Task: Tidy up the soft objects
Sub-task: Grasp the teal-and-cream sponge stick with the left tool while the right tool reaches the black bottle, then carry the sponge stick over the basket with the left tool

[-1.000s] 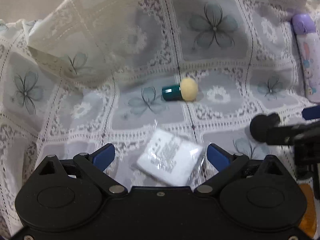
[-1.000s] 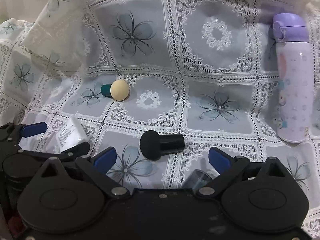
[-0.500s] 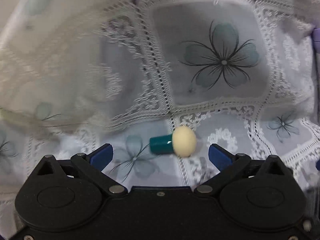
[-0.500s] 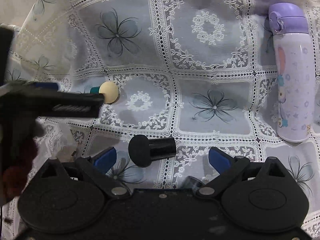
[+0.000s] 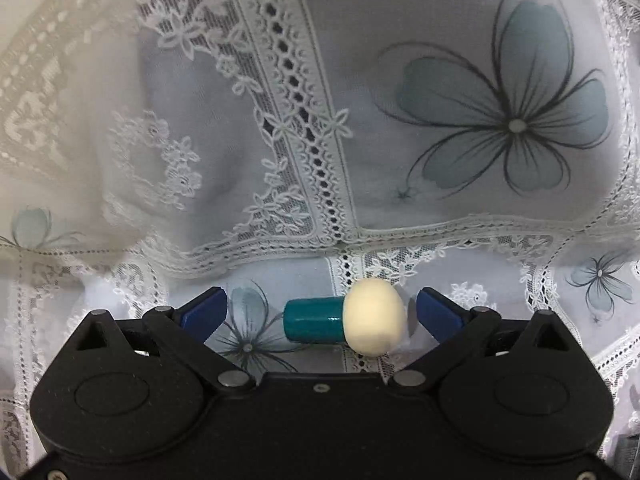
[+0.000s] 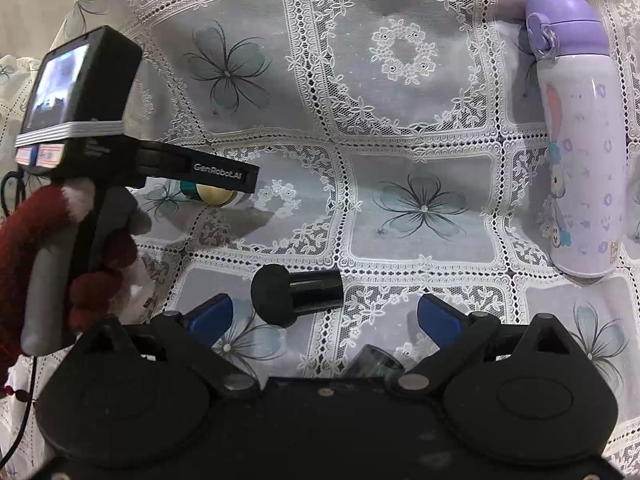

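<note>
A cream sponge puff with a teal handle (image 5: 344, 320) lies on its side on the lace tablecloth. My left gripper (image 5: 320, 312) is open with the puff between its blue fingertips, not touching. In the right wrist view the puff (image 6: 210, 194) is partly hidden behind the left gripper's body (image 6: 120, 152). A black sponge puff with a black handle (image 6: 294, 292) lies just ahead of my right gripper (image 6: 324, 318), which is open and empty.
A purple and white bottle (image 6: 580, 136) lies at the right. A small clear item (image 6: 370, 360) sits close under the right gripper. The cloth rises in a fold (image 5: 280, 120) behind the cream puff. The hand in a red glove (image 6: 52, 248) holds the left gripper.
My left gripper moved forward from the white packet to the cream puff, which now sits between its fingers. My right gripper edged closer to the black puff.
</note>
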Motion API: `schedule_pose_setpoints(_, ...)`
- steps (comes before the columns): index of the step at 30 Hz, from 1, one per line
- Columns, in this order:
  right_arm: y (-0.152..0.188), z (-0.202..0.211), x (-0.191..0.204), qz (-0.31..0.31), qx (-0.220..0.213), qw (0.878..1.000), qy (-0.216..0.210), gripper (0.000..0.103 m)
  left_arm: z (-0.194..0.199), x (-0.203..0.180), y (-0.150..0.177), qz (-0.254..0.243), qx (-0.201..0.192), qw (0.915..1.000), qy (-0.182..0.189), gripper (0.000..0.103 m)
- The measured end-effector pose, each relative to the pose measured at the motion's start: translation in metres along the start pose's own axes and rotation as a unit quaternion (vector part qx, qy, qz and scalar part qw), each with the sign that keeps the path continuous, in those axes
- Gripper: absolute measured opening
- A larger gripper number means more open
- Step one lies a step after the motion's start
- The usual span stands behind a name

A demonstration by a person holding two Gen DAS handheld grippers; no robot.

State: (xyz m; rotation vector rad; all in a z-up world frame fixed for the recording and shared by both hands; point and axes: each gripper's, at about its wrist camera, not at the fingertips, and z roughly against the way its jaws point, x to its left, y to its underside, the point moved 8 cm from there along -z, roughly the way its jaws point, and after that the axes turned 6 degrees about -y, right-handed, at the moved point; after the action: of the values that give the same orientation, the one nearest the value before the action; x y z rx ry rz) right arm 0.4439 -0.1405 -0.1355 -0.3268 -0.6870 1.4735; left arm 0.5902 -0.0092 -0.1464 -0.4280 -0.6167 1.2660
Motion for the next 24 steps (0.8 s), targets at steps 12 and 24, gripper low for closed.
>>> schedule_pose_setpoints(12, 0.008, 0.009, -0.003, -0.009, 0.001, 1.000, 0.004, 0.099, 0.031, 0.010, 0.006, 0.041, -0.008, 0.9984, 0.037, 0.056)
schedule_pose_setpoints(24, 0.005, 0.030, -0.006, -0.003, -0.019, 1.000, 0.020, 0.099, 0.138, 0.036, 0.048, 0.075, -0.029, 0.9967, 0.012, 0.056)
